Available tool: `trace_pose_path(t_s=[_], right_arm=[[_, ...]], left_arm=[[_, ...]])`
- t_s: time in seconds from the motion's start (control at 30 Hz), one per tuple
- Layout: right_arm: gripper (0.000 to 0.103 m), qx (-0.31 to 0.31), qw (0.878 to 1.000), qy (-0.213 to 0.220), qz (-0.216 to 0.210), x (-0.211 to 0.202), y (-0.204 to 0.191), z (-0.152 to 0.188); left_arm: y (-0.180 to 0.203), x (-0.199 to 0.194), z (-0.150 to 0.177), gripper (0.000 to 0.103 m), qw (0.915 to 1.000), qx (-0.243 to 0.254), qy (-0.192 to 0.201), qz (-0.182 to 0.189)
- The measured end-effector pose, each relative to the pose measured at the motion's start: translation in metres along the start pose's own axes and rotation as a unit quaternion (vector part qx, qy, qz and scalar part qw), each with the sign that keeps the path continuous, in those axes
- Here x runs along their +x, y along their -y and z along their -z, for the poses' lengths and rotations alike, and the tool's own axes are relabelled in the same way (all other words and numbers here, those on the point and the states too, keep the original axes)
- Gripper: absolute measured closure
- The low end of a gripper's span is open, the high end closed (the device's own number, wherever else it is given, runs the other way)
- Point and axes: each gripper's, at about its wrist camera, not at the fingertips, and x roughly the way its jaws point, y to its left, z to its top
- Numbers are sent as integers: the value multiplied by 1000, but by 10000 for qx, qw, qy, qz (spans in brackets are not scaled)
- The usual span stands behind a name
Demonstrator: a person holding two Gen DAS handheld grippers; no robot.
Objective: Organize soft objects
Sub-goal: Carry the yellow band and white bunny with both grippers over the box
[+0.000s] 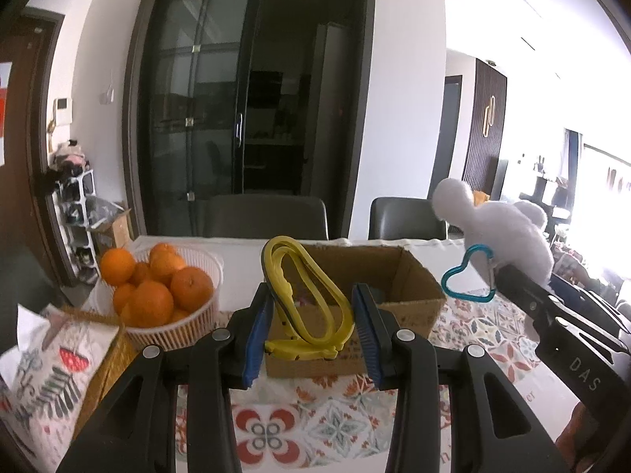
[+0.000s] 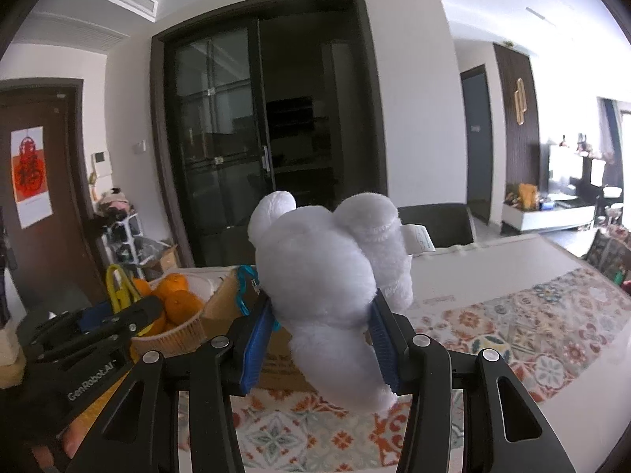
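Note:
My left gripper point(image 1: 313, 307) is shut on a yellow rubbery loop object point(image 1: 303, 295) and holds it up in front of an open cardboard box point(image 1: 410, 287). My right gripper point(image 2: 321, 315) is shut on a white plush toy point(image 2: 327, 276) held in the air above the table. The plush also shows in the left wrist view point(image 1: 504, 232), right of the box, with a blue heart-shaped carabiner point(image 1: 469, 276) hanging from it. The left gripper with the yellow loop point(image 2: 118, 287) shows at the left of the right wrist view.
A white basket of oranges point(image 1: 157, 287) stands left of the box. A woven tissue holder with a patterned cloth point(image 1: 55, 374) is at the near left. The table has a patterned runner point(image 2: 512, 331). Two dark chairs point(image 1: 268, 216) stand behind the table.

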Motion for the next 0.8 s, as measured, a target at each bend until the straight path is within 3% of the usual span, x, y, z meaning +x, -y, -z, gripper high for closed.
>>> trace_pose_path(t_s=[0.37, 0.8], right_arm=[[55, 112, 9987, -310, -380, 37, 16, -22], [55, 48, 9954, -822, -491, 90, 21, -45]], left_arm=[[2, 24, -33, 62, 9994, 299, 184, 16], [6, 78, -60, 62, 9977, 541, -260, 313]])
